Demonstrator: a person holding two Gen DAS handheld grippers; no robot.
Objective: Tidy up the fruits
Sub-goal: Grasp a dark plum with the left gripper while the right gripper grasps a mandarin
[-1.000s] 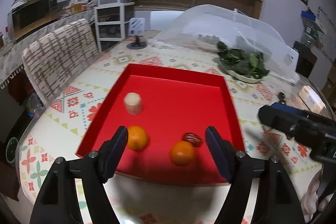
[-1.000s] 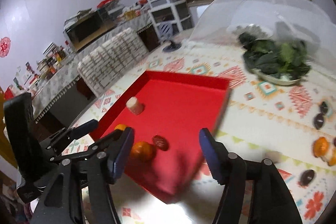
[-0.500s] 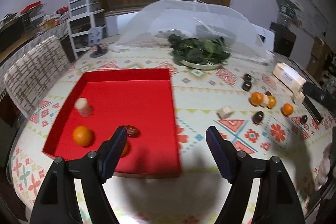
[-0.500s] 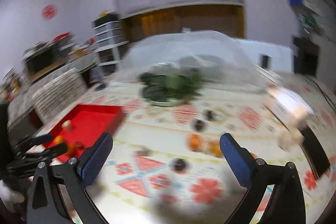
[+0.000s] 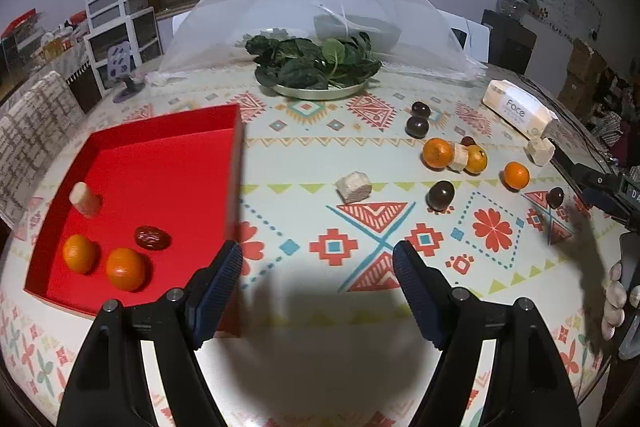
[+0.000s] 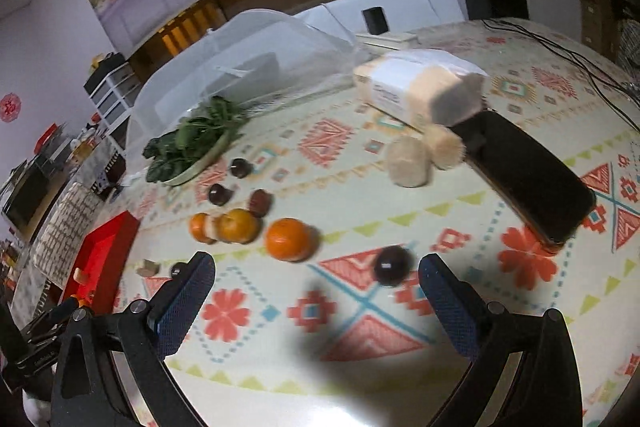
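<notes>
A red tray (image 5: 168, 131) on the left holds two oranges (image 5: 125, 268), a red date (image 5: 152, 237) and a pale cylinder piece (image 5: 85, 199). More oranges (image 5: 438, 153), dark plums (image 5: 440, 195) and pale pieces (image 5: 353, 187) lie loose on the patterned tablecloth to the right. My left gripper (image 5: 316, 279) is open and empty, above the cloth beside the tray's right wall. My right gripper (image 6: 316, 287) is open and empty, just in front of an orange (image 6: 288, 239) and a dark plum (image 6: 393, 265).
A plate of greens (image 5: 316, 67) stands at the back under the edge of a mesh food cover (image 5: 320, 19). A tissue pack (image 6: 416, 87) and a black phone (image 6: 524, 175) lie at the right. A chair (image 5: 28, 131) stands at the left.
Both grippers swung right, away from the tray, toward the loose fruit. The right gripper dropped close to an orange and a plum. Both stayed open.
</notes>
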